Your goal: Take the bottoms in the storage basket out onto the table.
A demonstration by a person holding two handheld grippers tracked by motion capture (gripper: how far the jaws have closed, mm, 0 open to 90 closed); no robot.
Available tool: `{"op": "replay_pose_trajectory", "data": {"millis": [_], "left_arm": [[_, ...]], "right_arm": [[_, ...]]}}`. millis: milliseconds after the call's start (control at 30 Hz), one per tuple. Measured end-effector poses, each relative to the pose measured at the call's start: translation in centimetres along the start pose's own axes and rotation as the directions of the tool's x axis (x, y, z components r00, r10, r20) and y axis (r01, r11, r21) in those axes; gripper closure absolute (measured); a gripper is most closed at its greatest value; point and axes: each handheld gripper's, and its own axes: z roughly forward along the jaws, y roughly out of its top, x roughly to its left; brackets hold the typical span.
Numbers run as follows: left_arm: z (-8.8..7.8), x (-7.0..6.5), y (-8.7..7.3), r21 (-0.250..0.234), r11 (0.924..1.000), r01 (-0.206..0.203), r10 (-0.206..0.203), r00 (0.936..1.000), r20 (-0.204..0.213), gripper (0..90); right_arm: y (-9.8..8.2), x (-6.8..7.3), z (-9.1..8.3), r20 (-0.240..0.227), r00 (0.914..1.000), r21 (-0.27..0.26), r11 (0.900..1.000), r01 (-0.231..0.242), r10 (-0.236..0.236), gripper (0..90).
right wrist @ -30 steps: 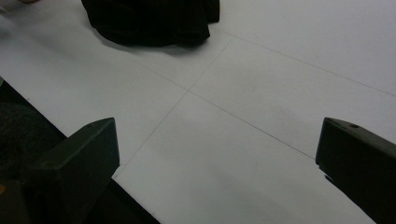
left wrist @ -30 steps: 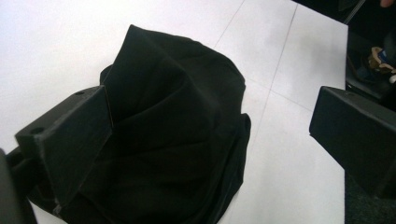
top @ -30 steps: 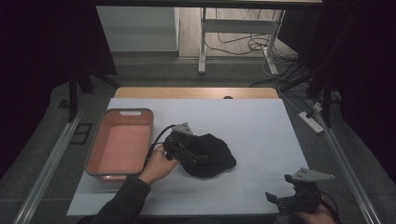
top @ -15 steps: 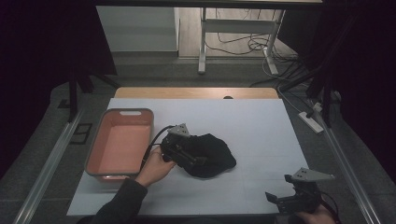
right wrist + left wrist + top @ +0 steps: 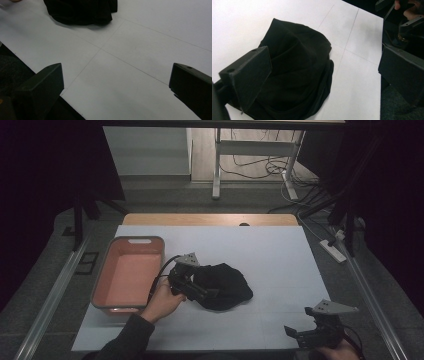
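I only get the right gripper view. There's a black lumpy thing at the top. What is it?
Observer: A crumpled black cloth lying on the white table.
Operator: Is my other claw near it?
Observer: Yes, the left gripper is open, one jaw against the cloth's edge, the other out over the table.
Operator: Is there anything else on the table?
Observer: An empty pink bin sits to the left of the cloth.
Operator: Where's my claw?
Observer: The right gripper is at the table's near right corner, open, apart from the cloth.
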Motion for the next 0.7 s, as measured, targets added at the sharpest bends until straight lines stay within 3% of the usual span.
{"op": "replay_pose_trajectory", "data": {"millis": [700], "left_arm": [[-1.8, -0.7, -0.5, -0.023, 0.9996, 0.015, -0.016, 0.9993, -0.033, 0.0]], "right_arm": [[0.0, 0.0, 0.0, -0.001, 1.0, -0.001, 1.0, -0.001, 0.001, 0.0]]}}
